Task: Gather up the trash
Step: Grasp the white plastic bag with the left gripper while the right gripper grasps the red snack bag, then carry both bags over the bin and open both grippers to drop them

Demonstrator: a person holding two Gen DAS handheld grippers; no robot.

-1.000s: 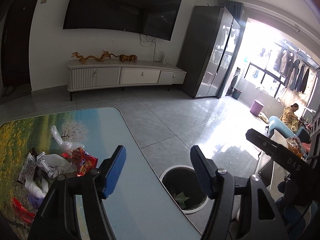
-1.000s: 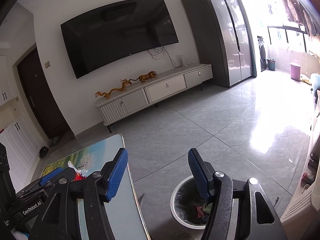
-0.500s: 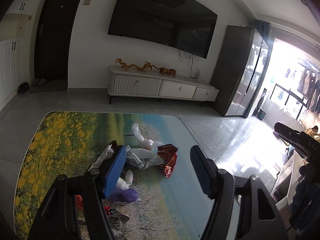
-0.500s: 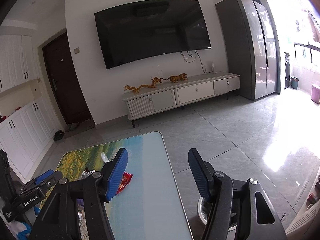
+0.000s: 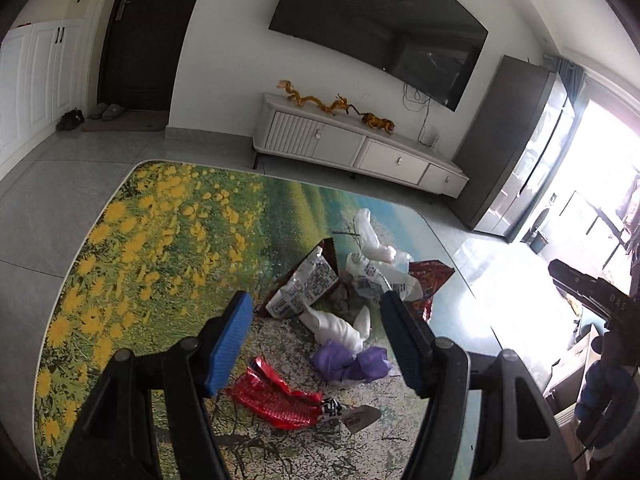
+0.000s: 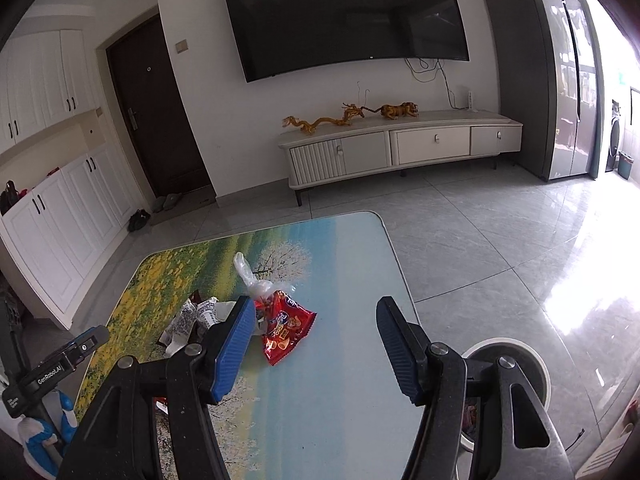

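Observation:
A heap of trash lies on the printed table (image 5: 160, 240): a white printed wrapper (image 5: 308, 284), crumpled white tissue (image 5: 336, 326), a purple wad (image 5: 352, 362), a red foil wrapper (image 5: 276, 398) and a red snack bag (image 5: 430, 276). My left gripper (image 5: 320, 340) is open and empty, hovering above the heap. My right gripper (image 6: 316, 344) is open and empty above the table's right part, with the red snack bag (image 6: 286, 326) just left of centre. The white trash bin (image 6: 532, 364) stands on the floor at the table's right.
A white TV cabinet (image 6: 400, 148) and wall TV (image 6: 344, 16) are at the far wall. A grey fridge (image 6: 560, 80) stands right, white cupboards (image 6: 52, 220) left. The left gripper's body (image 6: 56, 364) shows at the right wrist view's lower left.
Both grippers swung left from over the trash bin to over the table. The left one now hovers over the trash heap. Both stay open and empty.

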